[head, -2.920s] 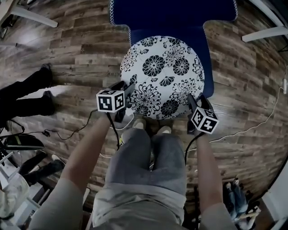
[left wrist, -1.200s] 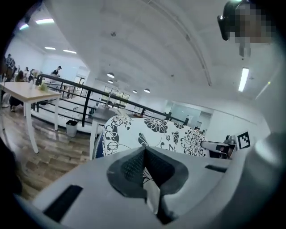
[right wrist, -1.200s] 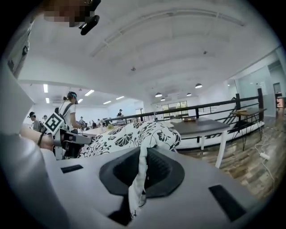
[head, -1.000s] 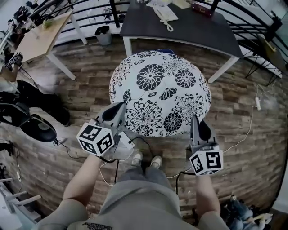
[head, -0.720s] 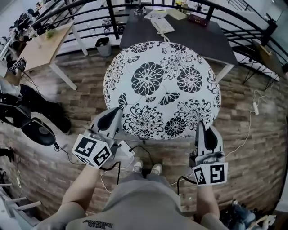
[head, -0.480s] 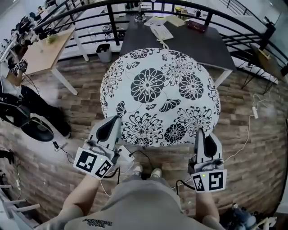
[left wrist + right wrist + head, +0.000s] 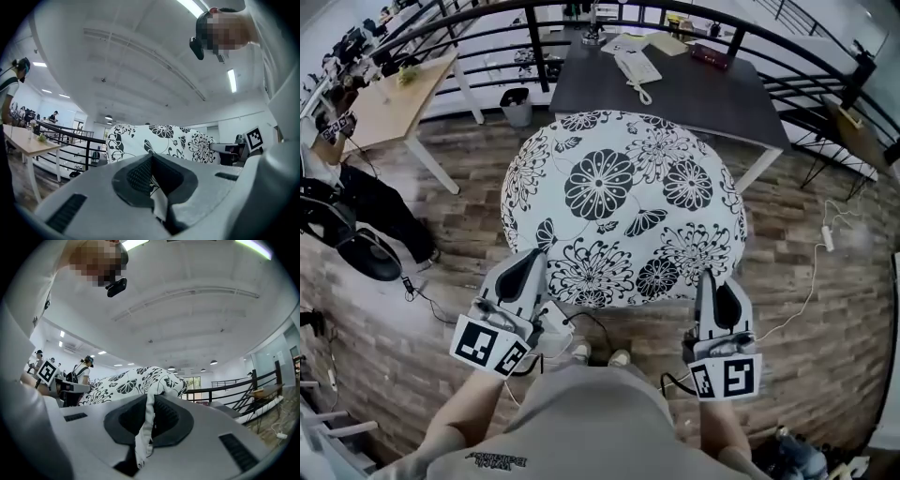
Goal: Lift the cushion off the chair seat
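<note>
Up came the cushion (image 7: 623, 206) off the blue chair — it hung level over the floor (image 7: 830, 319), chair out of sight. My left gripper (image 7: 528, 262) and right gripper (image 7: 713, 286) were both clamped on its near edge — lifting looked done, nothing left.

We note a grey short-sleeved shirt (image 7: 553, 427) with dark print. Left claw (image 7: 534, 258) and right claw (image 7: 713, 279): pale grey shells, black pads, black-and-white marker cubes (image 7: 492, 345), thin black cables (image 7: 673, 382).
</note>
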Demonstrator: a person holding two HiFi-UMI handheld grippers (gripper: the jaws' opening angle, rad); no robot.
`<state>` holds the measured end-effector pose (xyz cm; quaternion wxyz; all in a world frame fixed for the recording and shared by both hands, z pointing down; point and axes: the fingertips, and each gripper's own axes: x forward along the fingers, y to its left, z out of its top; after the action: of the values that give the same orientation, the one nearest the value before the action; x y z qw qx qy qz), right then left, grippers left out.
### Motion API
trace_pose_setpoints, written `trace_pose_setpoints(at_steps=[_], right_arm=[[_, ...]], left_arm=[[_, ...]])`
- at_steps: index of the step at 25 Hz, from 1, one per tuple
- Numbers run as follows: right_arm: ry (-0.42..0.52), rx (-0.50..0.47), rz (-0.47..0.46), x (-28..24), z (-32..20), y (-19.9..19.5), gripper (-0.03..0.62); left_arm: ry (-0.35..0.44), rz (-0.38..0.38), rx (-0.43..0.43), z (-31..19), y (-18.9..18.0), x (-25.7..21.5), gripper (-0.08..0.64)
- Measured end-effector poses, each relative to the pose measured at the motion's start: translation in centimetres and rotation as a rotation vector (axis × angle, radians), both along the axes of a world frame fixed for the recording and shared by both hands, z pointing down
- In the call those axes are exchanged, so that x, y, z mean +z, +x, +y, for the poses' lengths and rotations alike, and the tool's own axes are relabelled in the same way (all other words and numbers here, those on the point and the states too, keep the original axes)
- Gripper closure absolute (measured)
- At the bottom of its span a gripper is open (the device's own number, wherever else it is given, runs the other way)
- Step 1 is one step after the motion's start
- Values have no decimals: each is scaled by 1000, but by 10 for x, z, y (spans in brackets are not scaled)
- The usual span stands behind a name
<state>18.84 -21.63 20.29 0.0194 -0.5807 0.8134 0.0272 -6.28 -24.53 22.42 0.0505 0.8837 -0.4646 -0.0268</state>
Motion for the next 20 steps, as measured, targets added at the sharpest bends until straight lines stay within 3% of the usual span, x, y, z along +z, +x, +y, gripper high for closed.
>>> trace_pose_setpoints(at_steps=[15,20], right_arm=[[-21,4,15,3,-1,-2,571],[-12,3,22,4,0,-5,571]], left_arm=[[0,6,-8,1,1,0,557],[16,-26,-20,2,0,0,557]])
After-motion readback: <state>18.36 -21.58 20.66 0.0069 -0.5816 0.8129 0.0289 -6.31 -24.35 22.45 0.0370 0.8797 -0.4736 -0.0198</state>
